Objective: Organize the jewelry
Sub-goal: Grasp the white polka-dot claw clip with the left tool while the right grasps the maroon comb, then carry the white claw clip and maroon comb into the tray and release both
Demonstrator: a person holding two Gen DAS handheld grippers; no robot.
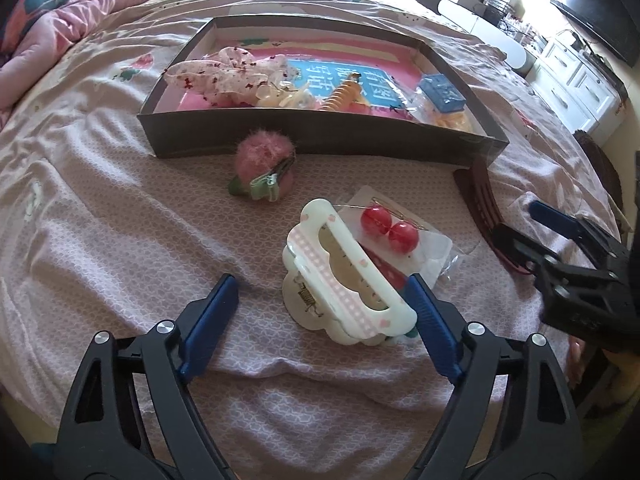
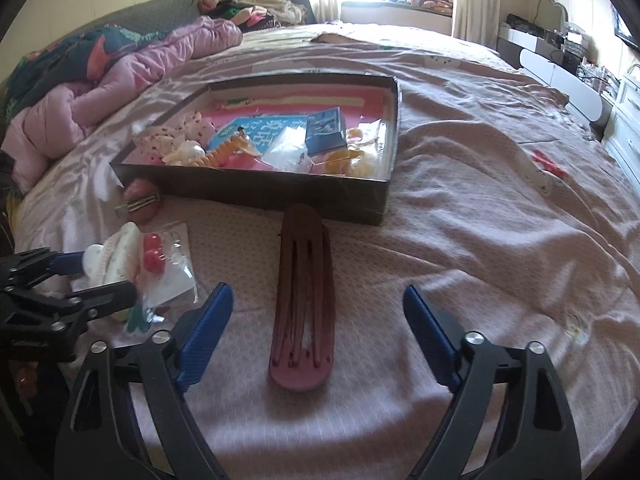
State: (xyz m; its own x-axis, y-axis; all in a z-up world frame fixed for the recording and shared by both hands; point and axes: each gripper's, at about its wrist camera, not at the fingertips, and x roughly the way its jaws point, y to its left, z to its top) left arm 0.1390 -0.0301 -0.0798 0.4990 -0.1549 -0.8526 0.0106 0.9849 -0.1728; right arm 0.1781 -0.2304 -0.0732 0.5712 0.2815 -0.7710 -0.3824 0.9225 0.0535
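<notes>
**Two claws closing in on two hair clips beside the box**

We have the white cloud-shaped hair clip lying on the bed, on the near side of the dark cardboard box and well short of its front wall. Our left claw stands wide around it: one blue pad looks to be touching the clip's right end, the other is clear of it on the left, so nothing is gripped yet. Just behind the clip, toward the box, a packet with two red balls lies partly under it. The pink fuzzy clip sits closer still, almost against the box's front wall.

Near the box's front right corner lies the long maroon hair clip, pointing at the wall. Our right claw is also wide, a pad on either side of the clip and both apart from it.

We judge the main risk on the left: the claw sits off-centre, so closing could push the clip sideways or pinch the packet's loose plastic along with it. On the right, the flat clip could slip out of the pads, or they could gather the soft bedding.

The clip's underside, what lies beneath the packet, and the jumbled items inside the box are hard to make out.
</notes>
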